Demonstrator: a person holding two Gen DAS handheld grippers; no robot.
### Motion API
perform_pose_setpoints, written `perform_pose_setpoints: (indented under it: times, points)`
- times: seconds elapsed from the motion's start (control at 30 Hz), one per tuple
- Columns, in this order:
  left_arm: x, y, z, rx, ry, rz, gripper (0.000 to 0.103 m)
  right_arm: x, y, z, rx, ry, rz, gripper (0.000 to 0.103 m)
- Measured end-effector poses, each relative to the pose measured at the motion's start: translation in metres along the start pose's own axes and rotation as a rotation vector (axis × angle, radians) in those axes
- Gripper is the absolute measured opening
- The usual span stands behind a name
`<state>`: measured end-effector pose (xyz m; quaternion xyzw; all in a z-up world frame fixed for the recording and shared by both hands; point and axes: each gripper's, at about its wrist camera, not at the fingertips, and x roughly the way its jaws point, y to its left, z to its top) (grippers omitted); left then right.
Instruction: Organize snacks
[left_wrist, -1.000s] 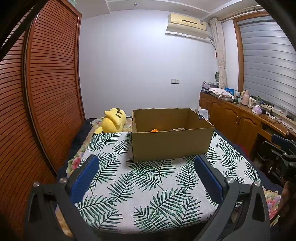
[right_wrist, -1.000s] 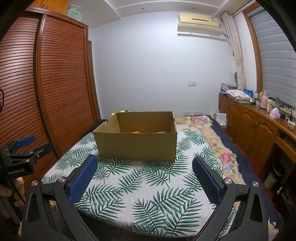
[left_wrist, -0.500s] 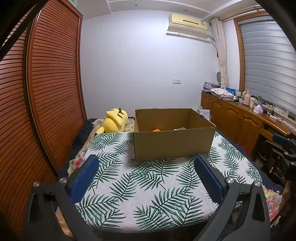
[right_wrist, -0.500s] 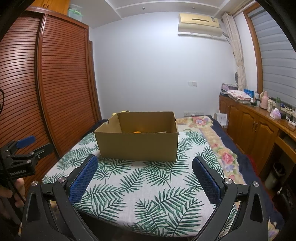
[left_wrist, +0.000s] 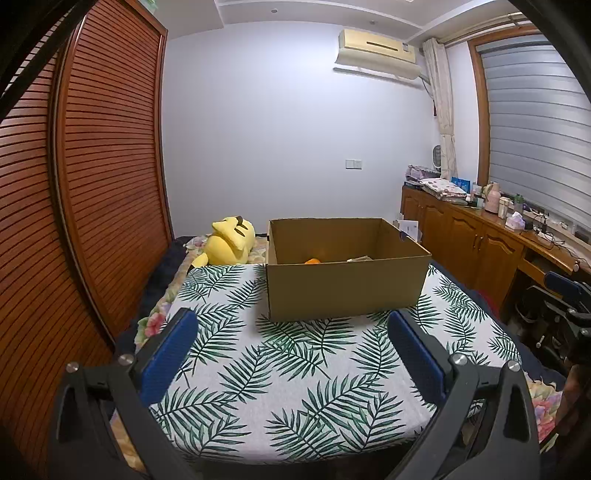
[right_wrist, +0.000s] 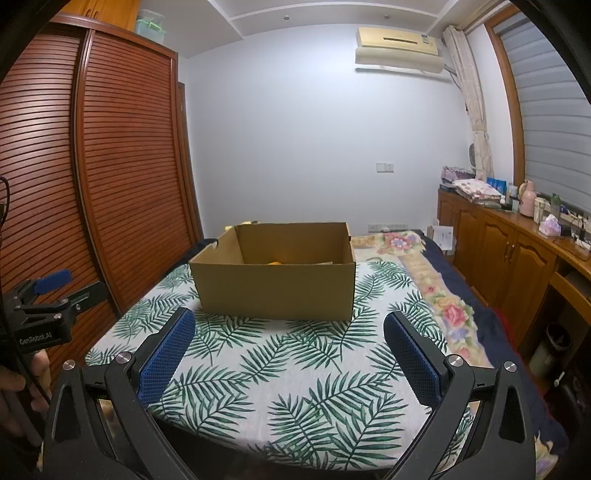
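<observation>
An open brown cardboard box (left_wrist: 343, 284) stands on the leaf-print cloth of the table (left_wrist: 303, 369); it also shows in the right wrist view (right_wrist: 275, 286). Inside it an orange snack (left_wrist: 313, 261) and a pale packet (left_wrist: 360, 259) peek over the rim; the orange snack also shows in the right wrist view (right_wrist: 275, 263). My left gripper (left_wrist: 291, 343) is open and empty, held back from the box near the table's front edge. My right gripper (right_wrist: 290, 345) is open and empty, also short of the box.
A yellow plush toy (left_wrist: 231, 242) lies behind the box at the left. A slatted wooden wardrobe (left_wrist: 92, 184) runs along the left. Wooden cabinets (left_wrist: 480, 236) with bottles and cloths line the right wall. A floral bedspread (right_wrist: 432, 280) lies right of the table.
Both views have shifted very slightly; the box sits a touch higher and nearer in frame. Both grippers stay open and empty.
</observation>
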<state>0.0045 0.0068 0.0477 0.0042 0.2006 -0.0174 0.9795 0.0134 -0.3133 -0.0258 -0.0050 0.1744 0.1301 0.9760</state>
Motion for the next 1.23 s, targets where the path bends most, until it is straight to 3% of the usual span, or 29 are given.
perform_pose_setpoints:
  times: [1.23]
  points:
    - [-0.0025,0.0033,0.0013,-0.002,0.002,-0.002,0.103,-0.0035,0.0001,0.0019,0.001,-0.008,-0.005,0.103]
